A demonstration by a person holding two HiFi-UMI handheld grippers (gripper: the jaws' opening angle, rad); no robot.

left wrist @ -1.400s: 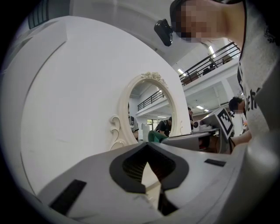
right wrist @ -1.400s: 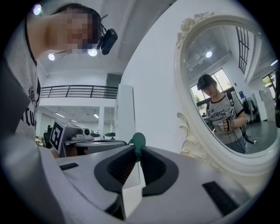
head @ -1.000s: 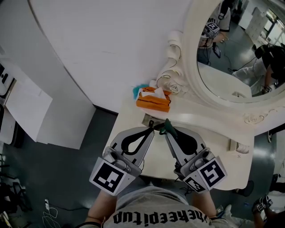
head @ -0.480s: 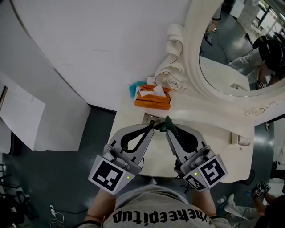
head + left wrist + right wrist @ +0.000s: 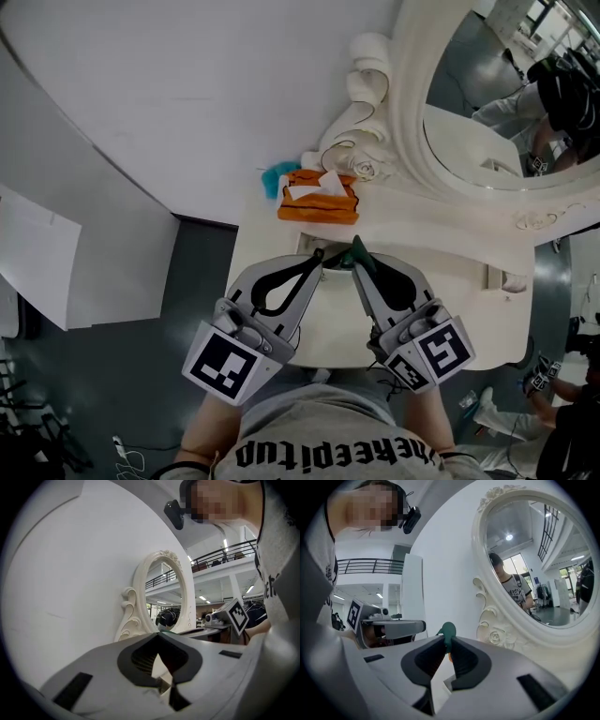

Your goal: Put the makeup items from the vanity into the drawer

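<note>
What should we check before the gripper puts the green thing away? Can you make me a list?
1. Right gripper is clamped on the green makeup item, which pokes out past its tips: ok.
2. Left gripper has its jaws together with nothing between them, so it is free to help: ok.
3. Drawer is open and ready to take the item: cannot tell, as no view clearly shows an open drawer.
4. Orange tissue box sits farther back by the mirror frame, away from both grippers: ok.
5. Vanity top has bare space near the grippers: ok.
</note>
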